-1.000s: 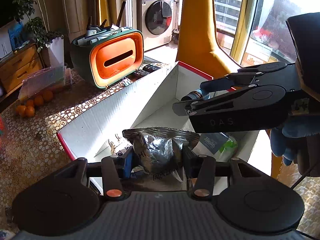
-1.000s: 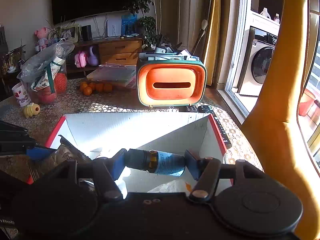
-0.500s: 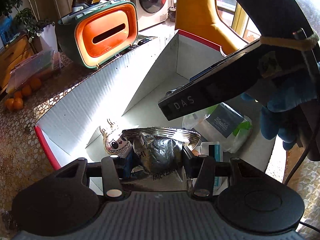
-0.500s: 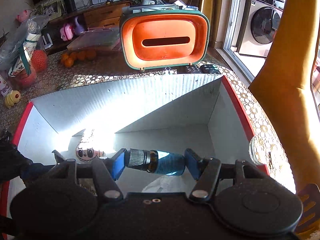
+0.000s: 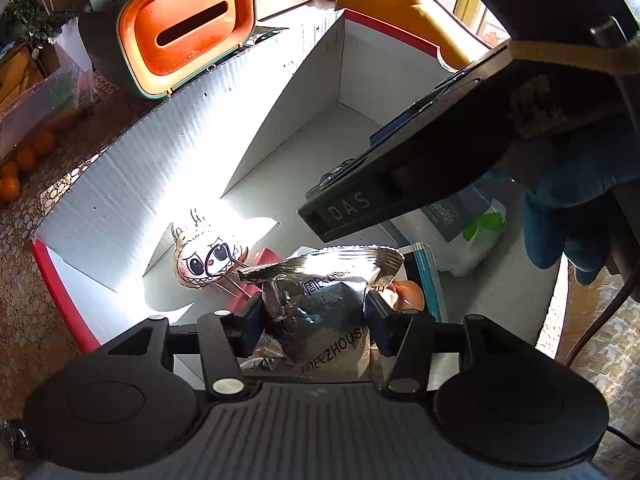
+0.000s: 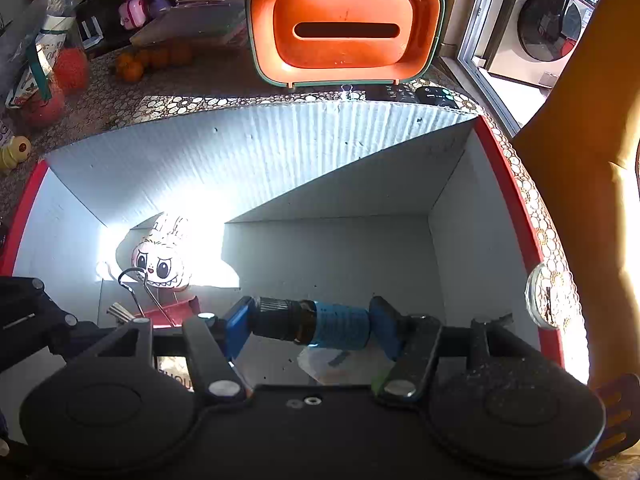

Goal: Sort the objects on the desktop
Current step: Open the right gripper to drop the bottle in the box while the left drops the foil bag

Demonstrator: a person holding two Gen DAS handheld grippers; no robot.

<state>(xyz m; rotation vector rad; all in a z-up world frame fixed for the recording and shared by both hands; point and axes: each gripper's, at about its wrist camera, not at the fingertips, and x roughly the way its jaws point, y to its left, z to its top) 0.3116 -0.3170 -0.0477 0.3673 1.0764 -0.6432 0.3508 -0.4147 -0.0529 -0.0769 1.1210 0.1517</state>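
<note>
- Over the white box (image 5: 120, 184), left end: left gripper (image 5: 316, 316) with a silver foil pouch (image 5: 320, 308) between its pads; jaws partway open, just been opening, pouch not yet dropped.
- Below it: cartoon plush (image 5: 204, 256) already in the box.
- Right: right gripper (image 6: 312, 326) clamped end to end on a small bottle (image 6: 316, 324), above the bare floor.
- Step: drop-off. Next, probably: let the pouch fall, release the bottle clear of the plush.

Crinkled glossy foil is seen on the snack pouch (image 5: 320, 304). Matt white corrugated board forms the box (image 6: 320, 160), ribbed at 12 o'clock. Smooth glossy plastic covers the orange tissue holder (image 6: 346, 28). Bottle (image 6: 316, 324): ribbed cap.
</note>
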